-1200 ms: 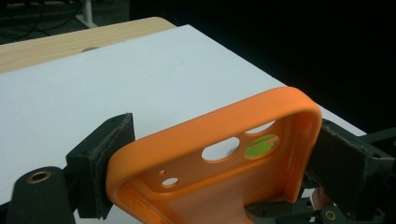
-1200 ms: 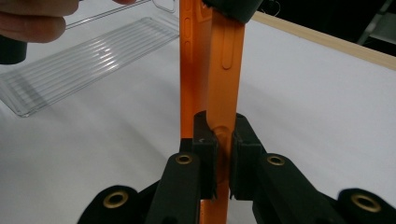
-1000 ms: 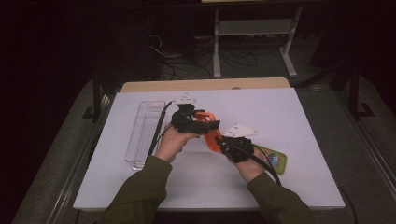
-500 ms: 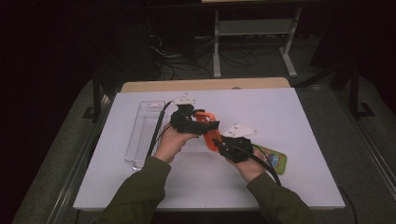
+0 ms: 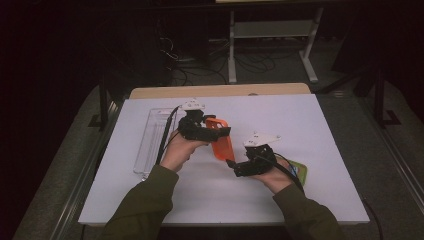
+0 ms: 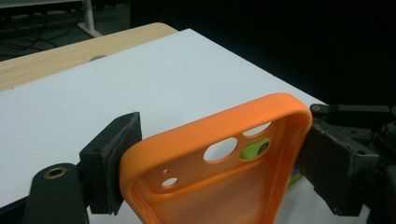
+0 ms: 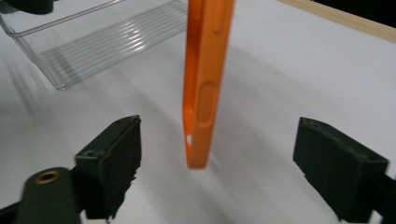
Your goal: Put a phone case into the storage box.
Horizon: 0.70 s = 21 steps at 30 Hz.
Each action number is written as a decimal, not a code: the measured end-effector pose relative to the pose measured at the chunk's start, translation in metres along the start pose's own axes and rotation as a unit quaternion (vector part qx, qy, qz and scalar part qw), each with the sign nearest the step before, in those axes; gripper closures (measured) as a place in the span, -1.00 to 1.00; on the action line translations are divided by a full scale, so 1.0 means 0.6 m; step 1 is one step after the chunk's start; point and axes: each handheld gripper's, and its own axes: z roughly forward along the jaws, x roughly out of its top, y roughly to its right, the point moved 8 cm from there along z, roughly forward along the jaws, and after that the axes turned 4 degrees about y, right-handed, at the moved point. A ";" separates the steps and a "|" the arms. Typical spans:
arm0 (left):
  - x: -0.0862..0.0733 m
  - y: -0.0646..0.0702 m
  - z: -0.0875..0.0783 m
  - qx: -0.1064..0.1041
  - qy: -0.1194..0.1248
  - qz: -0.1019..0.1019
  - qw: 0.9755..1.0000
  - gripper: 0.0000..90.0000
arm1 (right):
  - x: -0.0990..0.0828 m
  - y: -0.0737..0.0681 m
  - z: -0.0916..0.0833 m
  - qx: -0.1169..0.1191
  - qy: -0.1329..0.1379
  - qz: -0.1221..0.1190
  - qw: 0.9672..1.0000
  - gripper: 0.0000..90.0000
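- Over at the worktop's [image 5: 320, 130] left side, the clear plastic tray [image 5: 150, 145] looks like it's got nothing in it.
- Left tool [image 6: 210, 158] is pinching the orange phone case [image 5: 220, 142] across its width, up off the worktop.
- Right tool [image 7: 217, 163] has just been opening; jaws are spread, with the case's bottom edge hanging between them, untouched.
- Green thing [image 5: 299, 172] pokes out behind the right hand; through the case's camera hole the left gripper view catches it too.
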 end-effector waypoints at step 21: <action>0.037 -0.029 -0.033 0.027 -0.002 0.021 0.999 -0.58 | -0.060 0.047 -0.079 -0.029 -0.010 -0.020 0.999 -0.86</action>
